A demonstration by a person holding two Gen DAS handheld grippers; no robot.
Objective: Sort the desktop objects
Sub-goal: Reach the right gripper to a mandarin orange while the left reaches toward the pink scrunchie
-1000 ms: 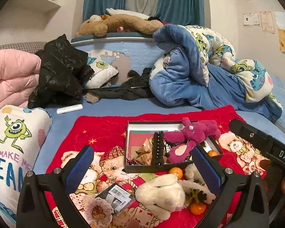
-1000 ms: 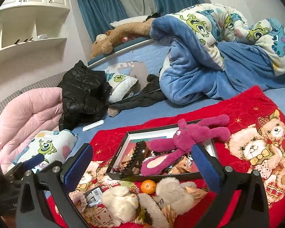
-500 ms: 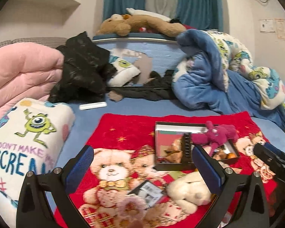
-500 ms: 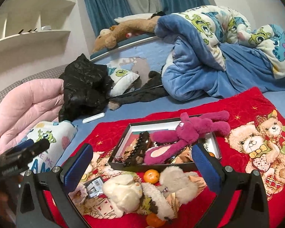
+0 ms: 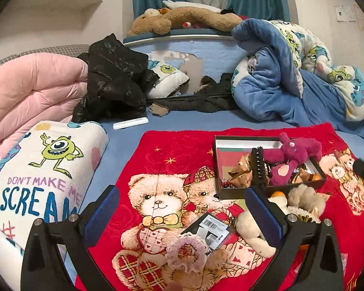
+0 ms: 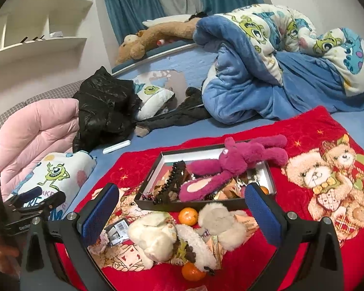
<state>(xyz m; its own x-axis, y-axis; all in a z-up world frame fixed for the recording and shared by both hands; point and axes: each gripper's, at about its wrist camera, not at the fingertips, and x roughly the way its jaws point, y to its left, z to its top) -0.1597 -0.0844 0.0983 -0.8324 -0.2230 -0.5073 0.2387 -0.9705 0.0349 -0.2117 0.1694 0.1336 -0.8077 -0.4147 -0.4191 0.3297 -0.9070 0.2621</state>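
Note:
A black tray point(image 6: 146, 186) point(image 5: 240, 190) on a red teddy-bear blanket point(image 6: 310, 133) holds a magenta plush point(image 6: 233, 167) point(image 5: 291, 155), a black hair claw point(image 6: 172, 181) point(image 5: 258, 167) and small bits. In front of it lie white fluffy plush toys point(image 6: 157, 237), two oranges point(image 6: 188, 215) point(image 6: 193, 271), a barcode packet point(image 5: 211, 230) point(image 6: 116, 228) and a pink scrunchie point(image 5: 186, 252). My left gripper point(image 5: 182, 213) is open and empty above the scrunchie and packet. My right gripper point(image 6: 182, 208) is open and empty above the white plush toys. The left gripper also shows at the left edge of the right wrist view point(image 6: 31, 203).
A Monsters pillow point(image 5: 36, 169), a pink quilt point(image 5: 31, 92) and a black jacket point(image 5: 114, 77) lie to the left. A blue duvet point(image 6: 279, 60) is heaped at the back right. A white stick-shaped object point(image 5: 130, 123) lies on the blue sheet.
My left gripper has swung left, away from the tray; the pillow now fills its left side. My right gripper has drawn back slightly and more of the front clutter shows. Both stay open.

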